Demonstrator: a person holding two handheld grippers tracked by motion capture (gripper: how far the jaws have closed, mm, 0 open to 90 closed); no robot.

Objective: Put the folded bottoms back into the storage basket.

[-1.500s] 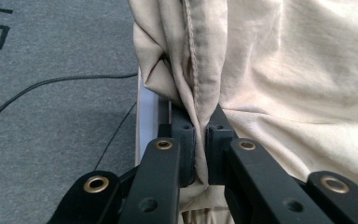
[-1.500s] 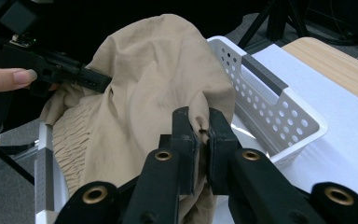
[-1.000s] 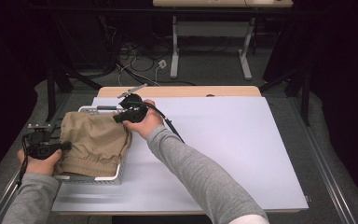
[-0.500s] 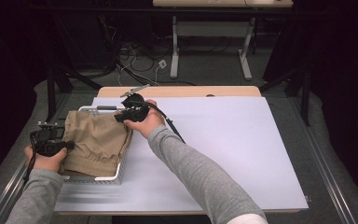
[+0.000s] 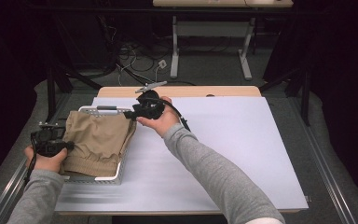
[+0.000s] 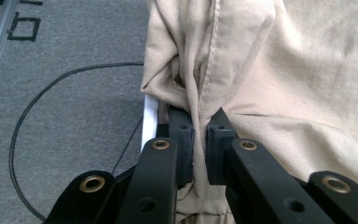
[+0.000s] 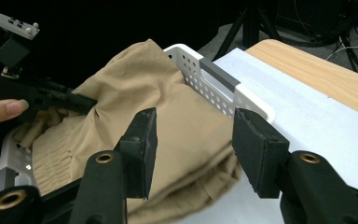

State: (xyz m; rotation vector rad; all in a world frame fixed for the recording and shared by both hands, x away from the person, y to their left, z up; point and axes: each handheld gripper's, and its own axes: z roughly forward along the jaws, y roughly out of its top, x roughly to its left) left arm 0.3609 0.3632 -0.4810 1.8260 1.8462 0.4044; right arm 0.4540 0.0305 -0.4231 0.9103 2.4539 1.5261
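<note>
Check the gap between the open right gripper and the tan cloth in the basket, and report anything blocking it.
Nothing visible blocks it. The right gripper, whose jaws have just been opening with nothing between them, faces the tan cloth directly; the white basket rim lies off to one side.

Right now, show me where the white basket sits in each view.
High view: white basket at the table's left end, under the tan garment.
Left gripper view: a white strip of its rim left of the jaws, below the cloth.
Right gripper view: its perforated wall beyond the jaws, upper centre.
Shared landmark: the tan garment.
</note>
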